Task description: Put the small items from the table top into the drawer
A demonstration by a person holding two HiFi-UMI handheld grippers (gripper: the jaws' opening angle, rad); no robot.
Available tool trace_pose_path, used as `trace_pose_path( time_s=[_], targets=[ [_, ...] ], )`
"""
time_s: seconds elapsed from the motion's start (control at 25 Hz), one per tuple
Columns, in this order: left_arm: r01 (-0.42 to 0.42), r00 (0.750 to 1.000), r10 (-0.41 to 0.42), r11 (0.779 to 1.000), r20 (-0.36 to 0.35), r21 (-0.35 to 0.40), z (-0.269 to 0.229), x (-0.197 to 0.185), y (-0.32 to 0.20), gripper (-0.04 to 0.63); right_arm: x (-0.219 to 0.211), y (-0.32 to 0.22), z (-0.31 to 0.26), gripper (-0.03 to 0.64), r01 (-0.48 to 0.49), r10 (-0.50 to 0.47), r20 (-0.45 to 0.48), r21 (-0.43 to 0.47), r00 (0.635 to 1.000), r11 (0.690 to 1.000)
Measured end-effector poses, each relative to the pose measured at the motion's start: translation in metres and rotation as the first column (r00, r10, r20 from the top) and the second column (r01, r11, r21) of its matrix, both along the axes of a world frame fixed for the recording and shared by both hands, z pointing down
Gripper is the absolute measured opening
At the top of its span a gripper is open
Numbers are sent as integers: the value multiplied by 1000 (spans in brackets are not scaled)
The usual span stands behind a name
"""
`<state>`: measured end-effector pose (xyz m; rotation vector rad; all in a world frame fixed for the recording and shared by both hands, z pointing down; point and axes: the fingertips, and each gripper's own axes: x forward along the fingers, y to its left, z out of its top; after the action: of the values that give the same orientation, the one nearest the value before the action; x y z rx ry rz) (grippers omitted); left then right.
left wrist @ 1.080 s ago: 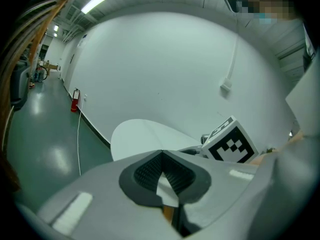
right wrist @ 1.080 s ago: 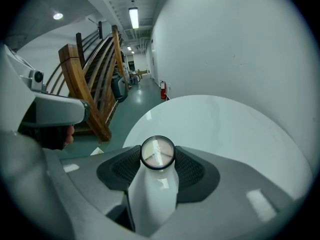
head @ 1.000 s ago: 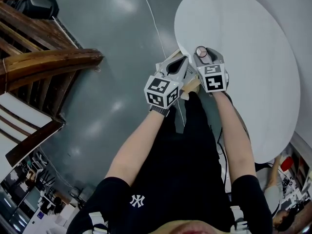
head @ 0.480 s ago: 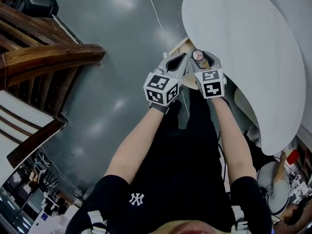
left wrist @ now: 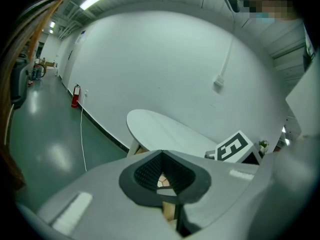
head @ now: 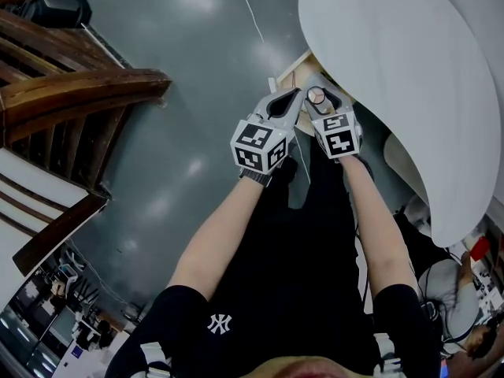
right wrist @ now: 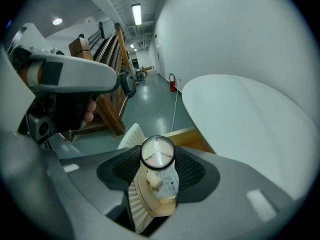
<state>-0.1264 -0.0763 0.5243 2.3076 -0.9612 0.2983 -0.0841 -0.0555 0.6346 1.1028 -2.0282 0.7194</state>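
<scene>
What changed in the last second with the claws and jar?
Both claws pulled back off the edge of the white table, right claw carrying the small jar beside the wooden drawer. Unchanged: right claw clamps the jar, left claw closed on the drawer's edge.

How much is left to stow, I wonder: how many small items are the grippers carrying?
1. A small clear-capped bottle is clamped between the right gripper's jaws, near the white table's edge. The left gripper's jaws are together, holding nothing.
</scene>
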Motion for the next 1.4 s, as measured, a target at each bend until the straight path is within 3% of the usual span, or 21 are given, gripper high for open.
trace_pose_path(
  time_s=[0.72,1.12,1.4],
  targets=[
    [-17,1000,17,1000,5,-20,44,1,-17,0,7,1,78,261,-1,-2,-26,-126,1000,992],
    [-24,1000,24,1000,0,-9,6,2,-15,0,-3,-1,-4,100,-37,37,34,-3,999,999],
    [-34,999,34,999,-15,6,-30,9,-18,0,7,-20,-72,34,-108,100,80,106,992,988]
  ],
)
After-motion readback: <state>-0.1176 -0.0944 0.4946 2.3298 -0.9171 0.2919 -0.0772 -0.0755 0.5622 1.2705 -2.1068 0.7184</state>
